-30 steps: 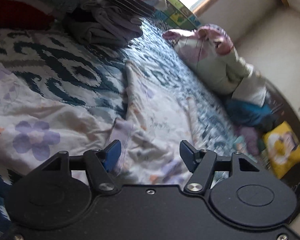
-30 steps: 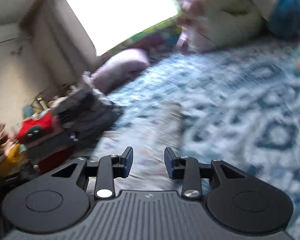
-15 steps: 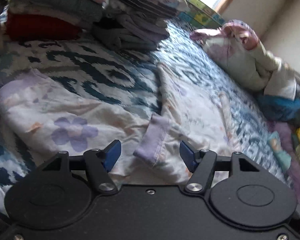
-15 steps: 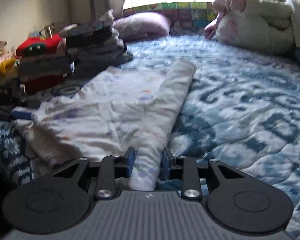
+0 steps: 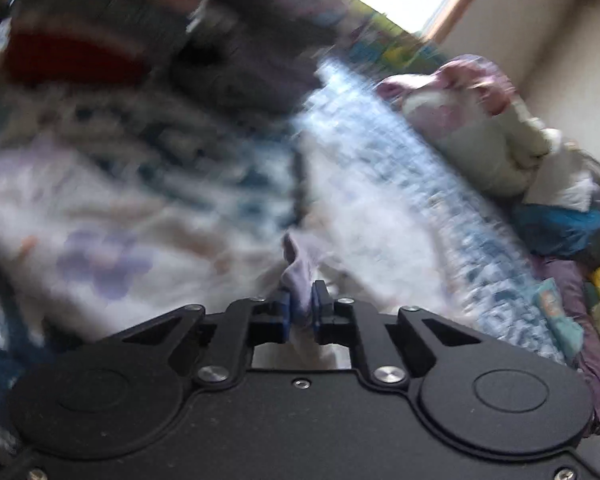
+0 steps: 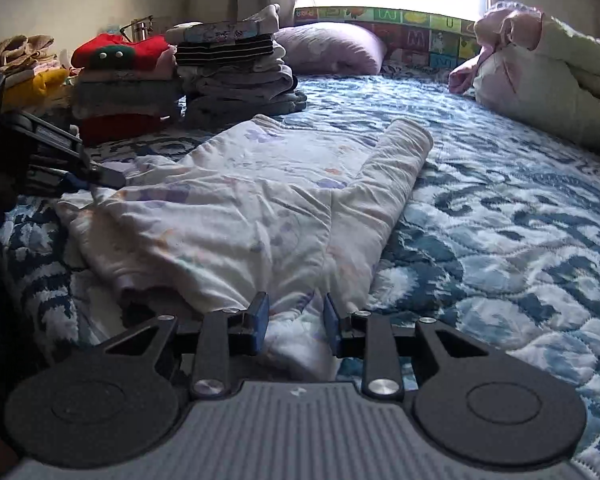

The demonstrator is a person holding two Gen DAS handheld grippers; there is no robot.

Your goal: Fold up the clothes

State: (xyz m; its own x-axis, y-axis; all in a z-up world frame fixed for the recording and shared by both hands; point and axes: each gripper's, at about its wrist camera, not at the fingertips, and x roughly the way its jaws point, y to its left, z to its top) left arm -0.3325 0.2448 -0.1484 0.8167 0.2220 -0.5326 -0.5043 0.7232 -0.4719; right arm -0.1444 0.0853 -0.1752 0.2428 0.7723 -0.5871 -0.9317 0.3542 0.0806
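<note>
Left hand-held gripper (image 5: 300, 312) clamped, right (image 6: 294, 324) agape.

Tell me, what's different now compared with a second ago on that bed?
The left gripper, wide open a second ago, has shut on the lilac cuff of the floral garment. The right gripper has swung from blurred motion down to the garment's near edge, jaws still apart around the cloth, not pinching it. The folded stacks and the blue quilt stayed put.

Bed (image 6: 500, 208) covered by blue-and-white patterned quilt. Lying on it: floral white garment (image 6: 240, 216) spread flat, centre-left; two stacks of folded clothes (image 6: 188, 76) behind it; lilac pillow (image 6: 332, 48) near window; bundled pale bedding (image 6: 548, 80) far right.
</note>
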